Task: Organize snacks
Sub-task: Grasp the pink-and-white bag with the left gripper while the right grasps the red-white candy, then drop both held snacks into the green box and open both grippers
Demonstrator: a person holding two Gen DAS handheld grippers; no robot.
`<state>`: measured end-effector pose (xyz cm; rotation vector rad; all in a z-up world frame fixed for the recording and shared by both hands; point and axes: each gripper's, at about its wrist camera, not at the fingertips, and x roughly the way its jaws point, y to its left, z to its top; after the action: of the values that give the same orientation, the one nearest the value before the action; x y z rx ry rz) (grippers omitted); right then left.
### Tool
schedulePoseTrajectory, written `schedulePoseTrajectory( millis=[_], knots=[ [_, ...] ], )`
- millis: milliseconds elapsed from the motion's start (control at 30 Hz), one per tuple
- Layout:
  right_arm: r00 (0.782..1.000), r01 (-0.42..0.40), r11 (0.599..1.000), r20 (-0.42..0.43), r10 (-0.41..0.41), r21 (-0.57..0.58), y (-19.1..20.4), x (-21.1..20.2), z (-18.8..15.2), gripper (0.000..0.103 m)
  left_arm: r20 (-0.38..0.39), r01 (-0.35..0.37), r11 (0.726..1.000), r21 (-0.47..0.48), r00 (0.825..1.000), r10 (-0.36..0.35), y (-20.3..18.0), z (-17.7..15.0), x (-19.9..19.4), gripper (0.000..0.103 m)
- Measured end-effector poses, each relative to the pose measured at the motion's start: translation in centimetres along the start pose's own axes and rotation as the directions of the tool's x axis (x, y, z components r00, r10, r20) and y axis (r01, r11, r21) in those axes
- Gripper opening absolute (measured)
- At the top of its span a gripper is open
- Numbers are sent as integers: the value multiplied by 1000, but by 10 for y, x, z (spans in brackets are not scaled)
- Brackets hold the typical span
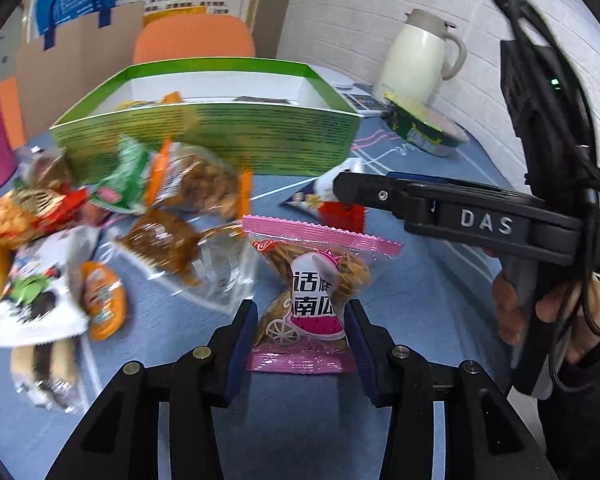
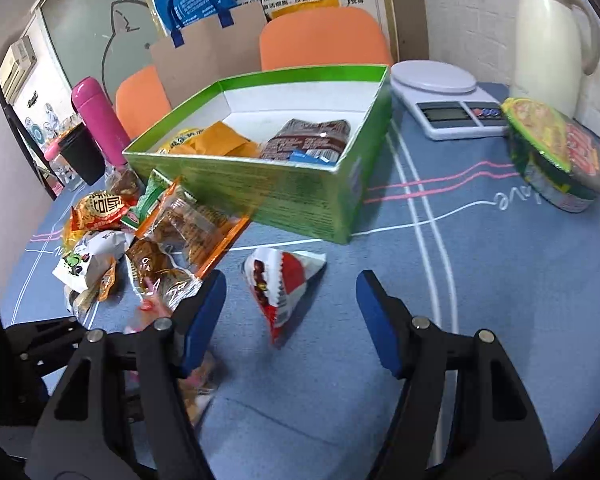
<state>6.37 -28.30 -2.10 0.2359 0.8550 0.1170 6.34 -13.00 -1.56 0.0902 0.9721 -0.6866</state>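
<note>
The pink packet (image 1: 308, 292) was seen at the lower middle of the left wrist view, clamped between the blue pads of the left gripper (image 1: 300, 332); the jaws were closed against its lower sides, and its sealed pink top edge pointed up the frame, so that its long axis ran roughly along the fingers. The green box (image 1: 208, 136), open-topped and already holding a few wrapped snacks, lay directly beyond it in the upper middle of that view, well apart from the packet. It was judged that the coming move would be a carry forward and up over the near wall of the box.

In the right wrist view the right gripper (image 2: 292, 312) was spread wide and held nothing. A red-and-white packet (image 2: 280, 284) lay on the blue tablecloth (image 2: 480, 280) between and a little ahead of the fingertips, nearer the left-hand pad, its long axis slanted from the upper right toward the lower middle of the frame. This packet was judged to be the right gripper's nearer target. A loose heap of snacks (image 2: 140, 236) remained at the left of that frame, just beside the box's front corner.
</note>
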Motion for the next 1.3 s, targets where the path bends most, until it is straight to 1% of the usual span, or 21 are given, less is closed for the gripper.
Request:
schedulePoseTrajectory(
  millis=[67,100,133,200,267,400,467,500,567,633,733,800,933,1033,1100,1200,1300],
  knots=[
    [1000,-5,1000,-10,5,-5,2,7,1,68,1,-14,999,-35,1000,14,9,-6,-7,47],
    [1000,2,1000,-17,-3,-7,3,12,1,65,7,-20,999,-49,1000,21,11,-8,-8,48],
    [1000,17,1000,-23,-17,-11,5,16,1,61,13,-25,998,-55,1000,26,12,-8,-9,51],
    [999,24,1000,-37,-25,-11,6,21,-1,57,10,-25,998,-59,1000,26,12,-8,-7,52],
    [999,21,1000,-38,-21,-12,6,19,-4,57,8,-23,998,-59,1000,24,11,-7,-4,55],
    [999,33,999,-35,-34,-15,5,21,-4,56,6,-12,997,-70,1000,13,13,-6,2,56],
    [999,33,999,-42,-34,-17,6,25,-4,41,22,-8,997,-77,1000,9,14,-7,1,54],
    [999,27,1000,-42,-27,-12,6,27,-4,38,23,-12,996,-84,1000,14,15,-8,2,51],
    [999,29,999,-36,-30,-14,7,25,-5,37,23,-10,995,-100,1000,12,18,-8,1,46],
    [999,23,1000,-31,-23,-7,6,22,-7,35,22,0,993,-122,1000,3,21,-9,0,44],
    [1000,3,1000,-16,-3,2,6,12,-10,34,26,13,988,-151,1000,-9,26,-11,-8,43],
    [1000,-12,1000,3,12,-7,8,0,-9,34,50,35,987,-157,998,-28,26,-8,-19,43],
    [997,-29,999,71,31,-39,15,-28,1,34,117,56,992,-115,992,-42,19,9,-47,43],
    [991,-47,998,121,53,-47,18,-44,14,34,146,61,995,-76,988,-50,15,27,-56,43],
    [988,-39,998,146,47,-59,19,-49,24,34,167,56,996,-63,985,-45,15,41,-60,43],
    [984,-26,998,174,37,-61,20,-52,39,34,201,39,997,-68,979,-25,17,68,-59,43],
    [979,1,998,202,12,-64,16,-49,57,34,227,18,994,-106,974,7,27,91,-58,43]
  ],
)
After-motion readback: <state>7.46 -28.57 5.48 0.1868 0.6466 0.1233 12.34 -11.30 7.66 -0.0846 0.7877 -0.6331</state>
